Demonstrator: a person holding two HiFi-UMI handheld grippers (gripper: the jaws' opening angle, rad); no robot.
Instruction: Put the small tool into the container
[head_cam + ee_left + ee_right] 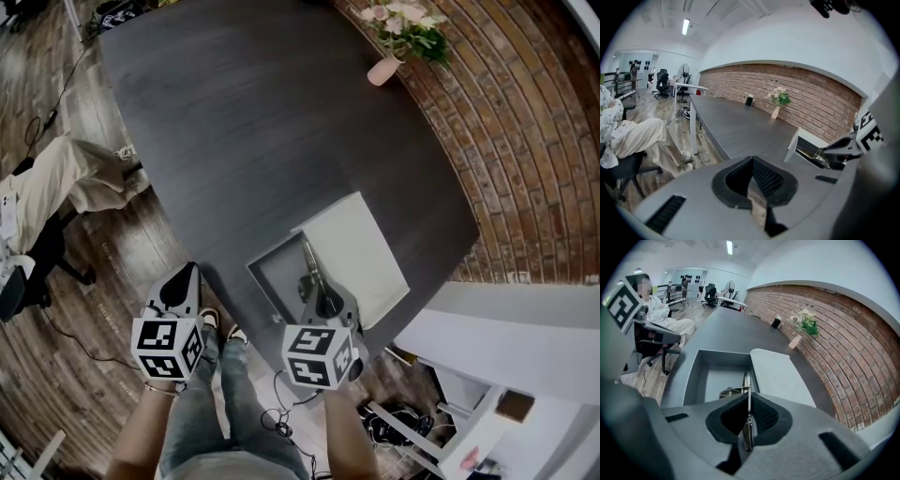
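Small tool (746, 383): a slim, bright metal piece, judged rigid, light and smooth, so liable to slip or swing if gripped near one end. Take hold along the flat shank, near the middle. It is clamped edge-on between the fingers (765, 414) of the right gripper (748, 401), its front end projecting over the open grey container (693, 376) on the desk (262, 141). Whether the tip touches the container floor cannot be determined. The left gripper (751, 161) hangs off the desk's near edge, fingers (766, 180) closed together on nothing.
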